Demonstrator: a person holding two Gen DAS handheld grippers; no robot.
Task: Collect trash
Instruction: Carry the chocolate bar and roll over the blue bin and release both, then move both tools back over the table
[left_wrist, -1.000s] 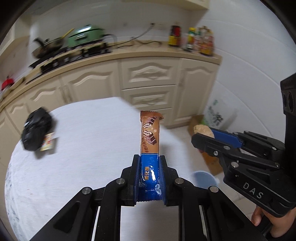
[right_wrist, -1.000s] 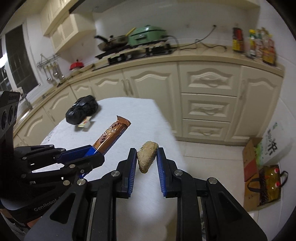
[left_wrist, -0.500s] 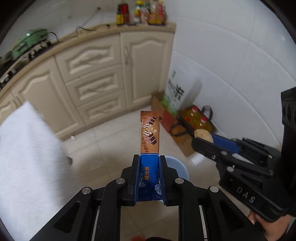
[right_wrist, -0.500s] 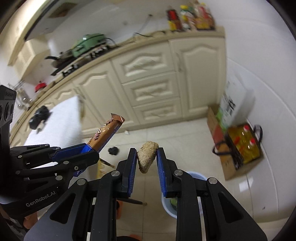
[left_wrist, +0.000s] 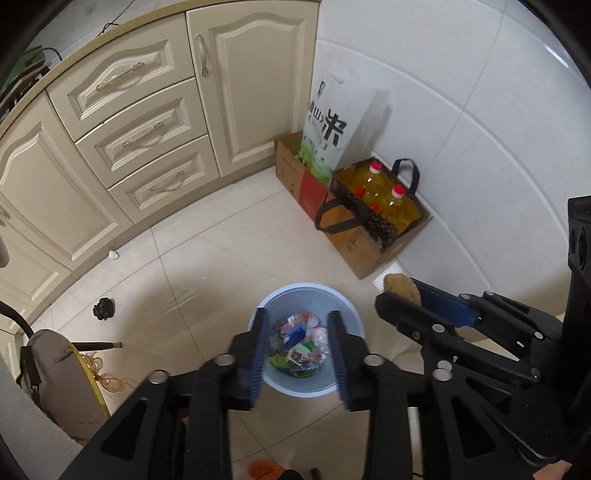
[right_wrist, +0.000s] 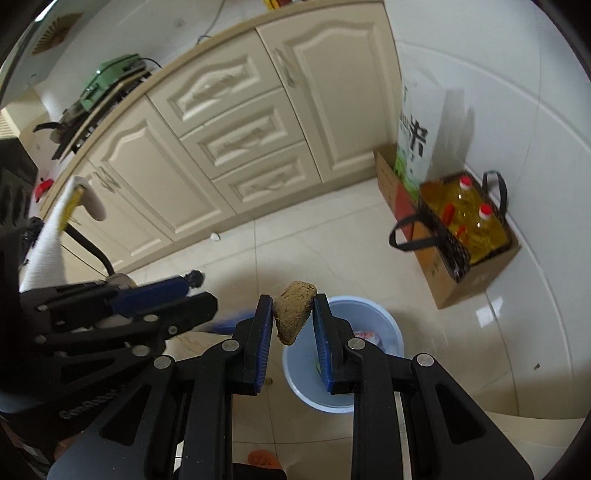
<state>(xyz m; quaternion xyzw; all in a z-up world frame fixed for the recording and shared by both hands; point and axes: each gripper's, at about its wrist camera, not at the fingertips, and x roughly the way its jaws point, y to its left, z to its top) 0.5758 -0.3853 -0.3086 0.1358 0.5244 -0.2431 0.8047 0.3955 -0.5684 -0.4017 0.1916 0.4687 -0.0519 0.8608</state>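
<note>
Brown food scrap (right_wrist: 293, 312) pinched between the right gripper (right_wrist: 293, 325) pads, low centre of the right view, hanging over the near rim of the blue bin (right_wrist: 388, 328) on the floor. Left gripper (left_wrist: 297, 354) jaws are opening, nothing between them, straight above the bin's trash. Disposal step; next, the right gripper centres and lets go.

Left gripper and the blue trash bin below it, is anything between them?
Nothing: in the left wrist view the opening left gripper is empty, directly above the trash bin.
</note>
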